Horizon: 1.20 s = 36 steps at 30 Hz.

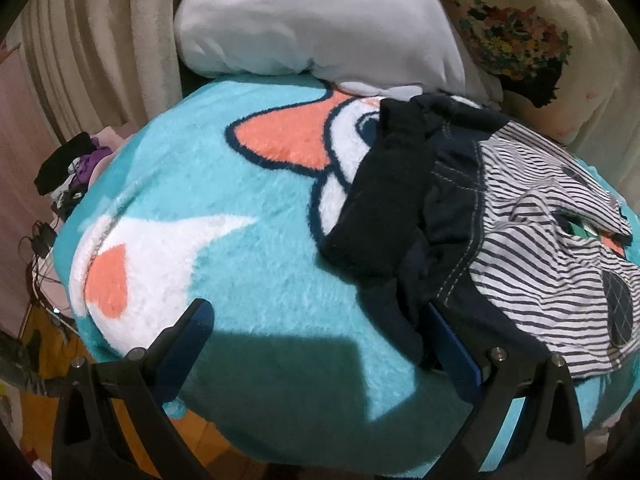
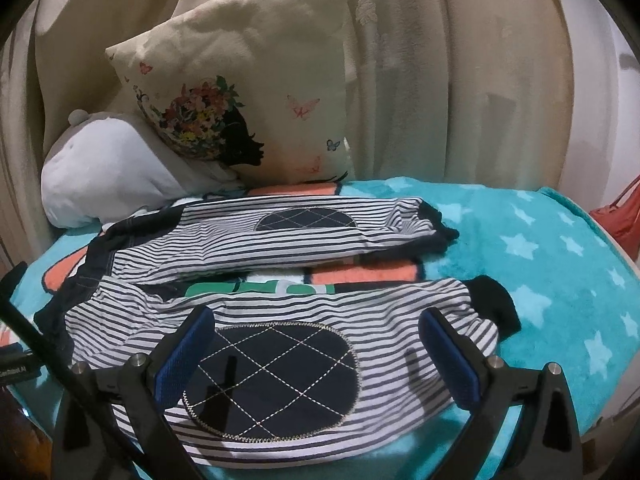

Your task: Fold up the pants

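Small striped pants [image 2: 280, 248] with navy quilted knee patches and a navy waistband lie spread on a turquoise fleece blanket [image 2: 540, 280], legs pointing right. My right gripper [image 2: 320, 332] is open and hovers over the near leg, its blue pads either side of the near knee patch [image 2: 276, 376]. In the left wrist view the pants' waist end [image 1: 460, 208] lies bunched at the right. My left gripper [image 1: 316, 328] is open above the blanket [image 1: 224, 208], its right finger [image 1: 452, 352] at the edge of the navy waistband.
A white plush [image 2: 108, 172] and a cream cushion with a floral print [image 2: 240, 92] stand at the back against beige curtains [image 2: 440, 80]. The blanket's left edge drops to a cluttered floor [image 1: 64, 176]. A red bag [image 2: 616, 216] sits at the far right.
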Tool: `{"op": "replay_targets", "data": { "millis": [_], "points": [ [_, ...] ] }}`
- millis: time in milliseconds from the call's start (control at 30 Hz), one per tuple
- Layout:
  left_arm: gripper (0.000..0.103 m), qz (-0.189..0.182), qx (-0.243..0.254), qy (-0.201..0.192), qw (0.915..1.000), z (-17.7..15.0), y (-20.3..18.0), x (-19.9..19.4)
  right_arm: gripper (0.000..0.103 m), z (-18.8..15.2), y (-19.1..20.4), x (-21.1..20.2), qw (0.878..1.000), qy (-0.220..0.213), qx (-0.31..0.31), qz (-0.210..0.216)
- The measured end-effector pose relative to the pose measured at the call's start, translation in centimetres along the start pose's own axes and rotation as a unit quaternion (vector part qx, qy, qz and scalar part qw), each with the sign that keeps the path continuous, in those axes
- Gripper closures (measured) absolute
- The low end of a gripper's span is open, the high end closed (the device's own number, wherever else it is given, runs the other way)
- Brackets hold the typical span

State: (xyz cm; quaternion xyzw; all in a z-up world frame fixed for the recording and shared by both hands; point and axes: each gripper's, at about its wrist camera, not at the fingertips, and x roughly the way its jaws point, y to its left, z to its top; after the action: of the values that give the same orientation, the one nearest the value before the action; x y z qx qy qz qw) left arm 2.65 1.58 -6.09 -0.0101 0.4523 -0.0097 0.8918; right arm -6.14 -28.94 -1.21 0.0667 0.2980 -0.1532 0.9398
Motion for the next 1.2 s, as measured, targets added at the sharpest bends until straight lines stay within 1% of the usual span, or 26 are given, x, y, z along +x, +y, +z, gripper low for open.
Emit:
{"op": "replay_targets", "data": {
  "millis": [167,267,333,367,467,533,600,733,800,900,967,1067,1200],
  "points": [
    [0.000,-0.009,-0.001,-0.024,0.9997,-0.1,-0.2,-1.8,0.000,0.3,-0.5,-0.7,1.000,-0.016,0.012,0.011],
    [0.000,0.005,0.004,-0.054,0.9985,0.2,-0.5,-3.6,0.000,0.7,-1.2,-1.9,0.998,-0.052,0.024,0.017],
    [0.000,0.018,0.010,-0.082,0.9964,0.4,-0.7,-5.1,0.000,0.9,-1.5,-2.7,0.996,-0.078,0.019,0.032],
    [0.000,0.021,0.012,-0.090,0.9956,0.6,-0.8,-5.6,0.000,1.0,-1.6,-2.8,0.996,-0.074,0.016,0.042],
    [0.000,0.025,0.020,-0.109,0.9936,1.0,-0.9,-7.4,0.000,1.3,-1.9,-2.4,0.996,-0.040,0.018,0.072],
    [0.000,0.027,0.024,-0.115,0.9927,1.1,-0.8,-8.2,0.000,1.3,-1.8,-2.2,0.998,-0.024,0.015,0.054],
    [0.000,0.033,0.024,-0.123,0.9915,1.3,-0.7,-9.0,0.000,1.4,-1.7,-2.1,1.000,-0.017,0.006,0.018],
    [0.000,0.041,0.019,-0.132,0.9902,1.7,0.0,-10.5,0.000,1.9,-1.8,-3.2,0.999,-0.033,-0.008,-0.028],
    [0.000,0.052,0.016,-0.143,0.9883,1.7,0.3,-11.4,0.000,2.4,-2.0,-4.0,0.998,-0.045,-0.012,-0.044],
    [0.000,0.062,0.018,-0.160,0.9850,1.8,0.4,-12.6,0.000,3.4,-2.2,-5.2,0.998,-0.058,-0.015,-0.032],
    [0.000,0.061,0.020,-0.165,0.9843,1.8,0.3,-13.1,0.000,3.9,-2.2,-6.3,0.997,-0.070,-0.025,-0.028],
    [0.000,0.058,0.024,-0.170,0.9834,1.8,0.1,-13.8,0.000,4.6,-1.8,-7.3,0.995,-0.082,-0.049,-0.033],
    [0.000,0.057,0.031,-0.178,0.9820,1.5,-0.2,-14.6,0.000,5.4,-1.8,-8.3,0.994,-0.087,-0.061,-0.037]
  ]
}}
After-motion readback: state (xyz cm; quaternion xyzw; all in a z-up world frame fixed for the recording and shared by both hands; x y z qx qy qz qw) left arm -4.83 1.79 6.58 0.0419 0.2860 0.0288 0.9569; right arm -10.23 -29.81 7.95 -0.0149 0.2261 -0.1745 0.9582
